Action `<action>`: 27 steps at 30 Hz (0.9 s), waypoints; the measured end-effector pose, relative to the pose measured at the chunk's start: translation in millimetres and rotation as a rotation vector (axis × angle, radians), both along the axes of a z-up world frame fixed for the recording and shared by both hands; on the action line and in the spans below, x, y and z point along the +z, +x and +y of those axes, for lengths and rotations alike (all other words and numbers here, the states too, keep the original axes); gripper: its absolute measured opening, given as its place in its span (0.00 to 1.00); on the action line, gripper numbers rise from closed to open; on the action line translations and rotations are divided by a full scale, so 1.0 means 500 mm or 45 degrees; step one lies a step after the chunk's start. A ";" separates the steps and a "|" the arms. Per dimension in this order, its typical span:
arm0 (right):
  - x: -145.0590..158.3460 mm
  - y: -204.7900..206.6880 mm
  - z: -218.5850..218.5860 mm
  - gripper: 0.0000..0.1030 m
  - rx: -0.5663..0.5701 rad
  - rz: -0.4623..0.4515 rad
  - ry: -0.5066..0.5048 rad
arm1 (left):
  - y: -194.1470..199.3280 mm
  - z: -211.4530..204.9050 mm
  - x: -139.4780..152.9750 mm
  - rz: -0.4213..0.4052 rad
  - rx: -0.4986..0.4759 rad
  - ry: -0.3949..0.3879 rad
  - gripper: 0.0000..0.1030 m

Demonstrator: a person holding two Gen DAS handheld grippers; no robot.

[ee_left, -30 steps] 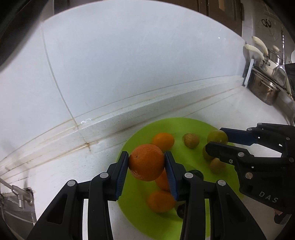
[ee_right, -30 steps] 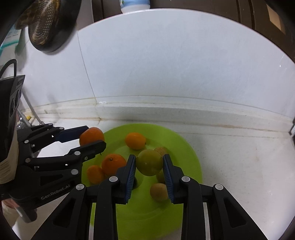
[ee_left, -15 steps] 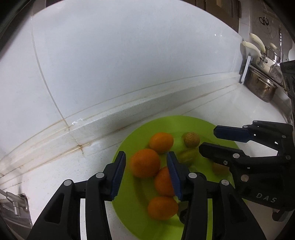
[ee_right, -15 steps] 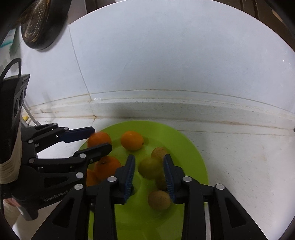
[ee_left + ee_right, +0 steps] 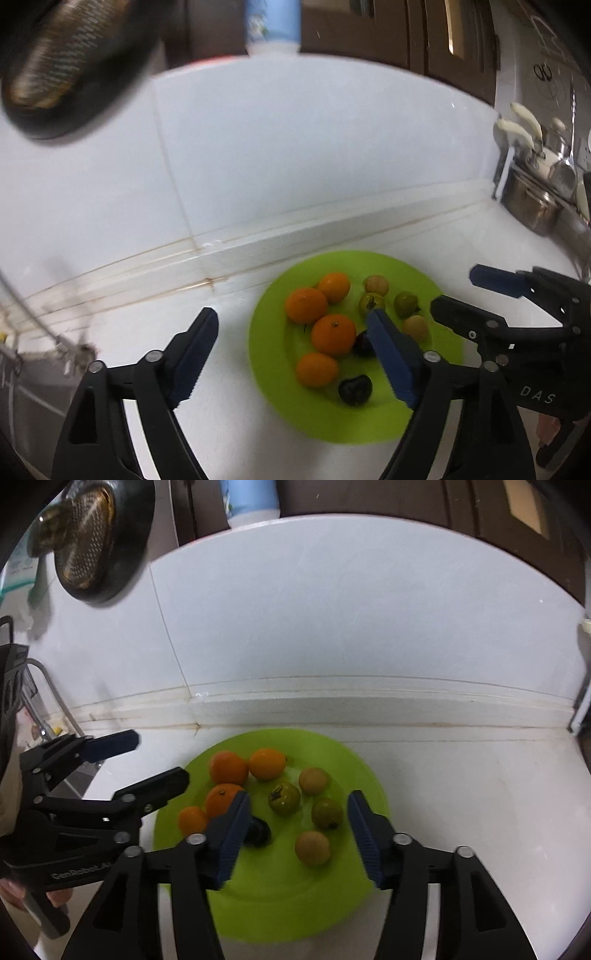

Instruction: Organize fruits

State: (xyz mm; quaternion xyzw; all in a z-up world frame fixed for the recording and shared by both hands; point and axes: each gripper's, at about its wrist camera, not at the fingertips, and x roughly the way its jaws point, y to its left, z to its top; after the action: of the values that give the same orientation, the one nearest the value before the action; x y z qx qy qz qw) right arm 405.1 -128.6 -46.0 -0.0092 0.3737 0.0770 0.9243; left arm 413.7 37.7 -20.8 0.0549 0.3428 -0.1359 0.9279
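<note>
- L gripper: jaws spread wide & opening, nothing pinched; hung above plate's left edge & bare counter, blue pads clear of all fruit.
- R gripper: jaws apart & opening, nothing clamped; hovered over plate centre, fruit seen between pads but lower, no contact.
- Green plate: sat flat on white counter, near backsplash ledge.
- Oranges: 4, grouped on plate's left half, touching or nearly so.
- Green fruits: 2, on right half, beside each other, not touching.
- Tan round fruits: 2, one at front, one at back of the green pair.
- Dark fruits: 2 in L view, near plate front; only one partly seen in R view, behind left pad.
- Steel pots: far right on counter, well apart from plate.
- Strainer: hung on wall upper left.
- Blue-white container: up top above tile; blurry, type unclear.
</note>
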 end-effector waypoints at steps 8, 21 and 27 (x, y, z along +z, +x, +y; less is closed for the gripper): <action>0.054 -0.110 0.000 0.72 -0.029 -0.092 -0.033 | -0.125 0.027 0.051 -0.070 0.112 -0.022 0.94; 0.103 -0.300 -0.025 0.80 -0.088 -0.158 -0.062 | -0.309 0.038 0.082 -0.125 0.148 -0.014 1.00; 0.118 -0.369 -0.023 0.80 -0.095 -0.181 -0.074 | -0.376 0.042 0.092 -0.144 0.165 0.005 1.00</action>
State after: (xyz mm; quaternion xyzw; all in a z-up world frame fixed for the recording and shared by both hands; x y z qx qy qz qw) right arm 220.4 -140.0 13.1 -0.0276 0.3093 0.0310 0.9501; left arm 225.7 58.9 25.2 0.0419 0.2929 -0.0716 0.9526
